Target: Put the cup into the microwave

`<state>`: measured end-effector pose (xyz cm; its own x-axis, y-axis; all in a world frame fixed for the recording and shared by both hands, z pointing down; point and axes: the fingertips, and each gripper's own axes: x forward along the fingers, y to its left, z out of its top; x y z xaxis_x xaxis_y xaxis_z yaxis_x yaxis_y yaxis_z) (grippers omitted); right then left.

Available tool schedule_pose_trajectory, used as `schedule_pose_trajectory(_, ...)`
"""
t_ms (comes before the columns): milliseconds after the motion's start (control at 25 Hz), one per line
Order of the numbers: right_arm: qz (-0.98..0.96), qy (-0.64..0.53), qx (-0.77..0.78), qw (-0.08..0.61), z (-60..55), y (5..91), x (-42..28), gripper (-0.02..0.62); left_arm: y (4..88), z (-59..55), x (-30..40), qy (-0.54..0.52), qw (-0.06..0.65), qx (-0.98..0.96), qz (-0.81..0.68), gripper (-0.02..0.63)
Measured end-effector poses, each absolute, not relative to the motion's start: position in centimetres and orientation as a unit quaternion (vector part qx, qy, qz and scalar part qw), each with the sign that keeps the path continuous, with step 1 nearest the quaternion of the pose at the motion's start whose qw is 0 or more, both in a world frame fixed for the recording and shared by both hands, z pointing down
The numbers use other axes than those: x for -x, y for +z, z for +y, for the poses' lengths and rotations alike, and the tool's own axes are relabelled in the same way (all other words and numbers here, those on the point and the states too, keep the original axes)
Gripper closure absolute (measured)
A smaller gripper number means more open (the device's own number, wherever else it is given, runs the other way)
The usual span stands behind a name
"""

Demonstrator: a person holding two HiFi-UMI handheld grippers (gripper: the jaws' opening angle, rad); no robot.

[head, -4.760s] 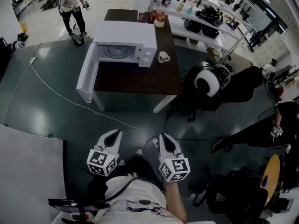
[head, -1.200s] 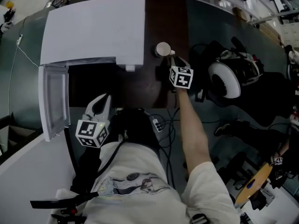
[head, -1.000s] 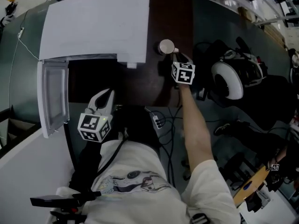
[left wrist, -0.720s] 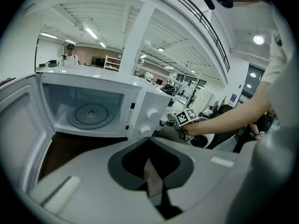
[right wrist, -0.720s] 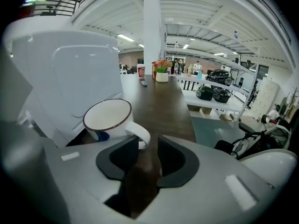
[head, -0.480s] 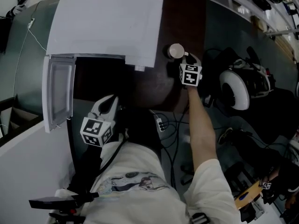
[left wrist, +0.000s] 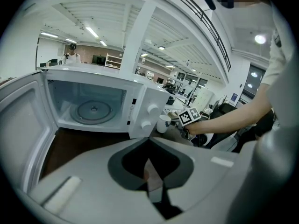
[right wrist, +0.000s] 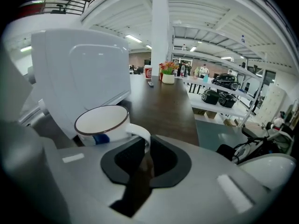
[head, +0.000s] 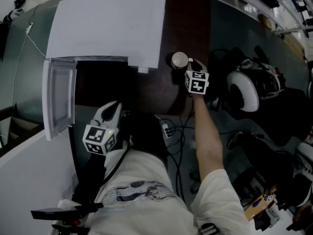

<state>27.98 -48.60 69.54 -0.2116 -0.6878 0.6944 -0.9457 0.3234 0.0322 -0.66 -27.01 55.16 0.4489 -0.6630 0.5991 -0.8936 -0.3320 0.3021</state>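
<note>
A white cup point(head: 179, 60) with a dark rim stands on the brown table point(head: 146, 89), just right of the white microwave point(head: 107, 26). The microwave's door point(head: 58, 99) hangs open to the left, and the glass turntable point(left wrist: 93, 109) shows inside. My right gripper point(head: 190, 62) reaches the cup from the near right. In the right gripper view its jaws are closing on the cup's handle point(right wrist: 140, 135), which sits between the pads. The cup point(right wrist: 100, 122) is upright and empty. My left gripper point(head: 113, 106) is shut and empty, held back before the table's near edge.
A power strip point(head: 166, 129) and cables lie on the floor by my feet. A round white device point(head: 243, 89) sits on the floor to the right. A flower pot point(right wrist: 168, 76) and a red cup point(right wrist: 148, 72) stand at the table's far end.
Since the earliest frame I have walked up to the table. Over the last second the right gripper stays at the cup's handle; the left gripper has not moved.
</note>
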Motion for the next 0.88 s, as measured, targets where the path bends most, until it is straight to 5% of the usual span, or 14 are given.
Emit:
schedule_pose_trajectory(400,-0.754,0.215,-0.566,0.254,-43.0,65.3,-27.5,0.556,54.7,-26.7,1.0,0.166,0.297,-0.803,-0.490,0.607)
schedule_pose_trajectory(880,-0.806,0.217,-0.491,0.247,-33.0,60.7,-17.4,0.557,52.0,-29.2,3.4,0.105,0.254,-0.809,-0.519,0.607)
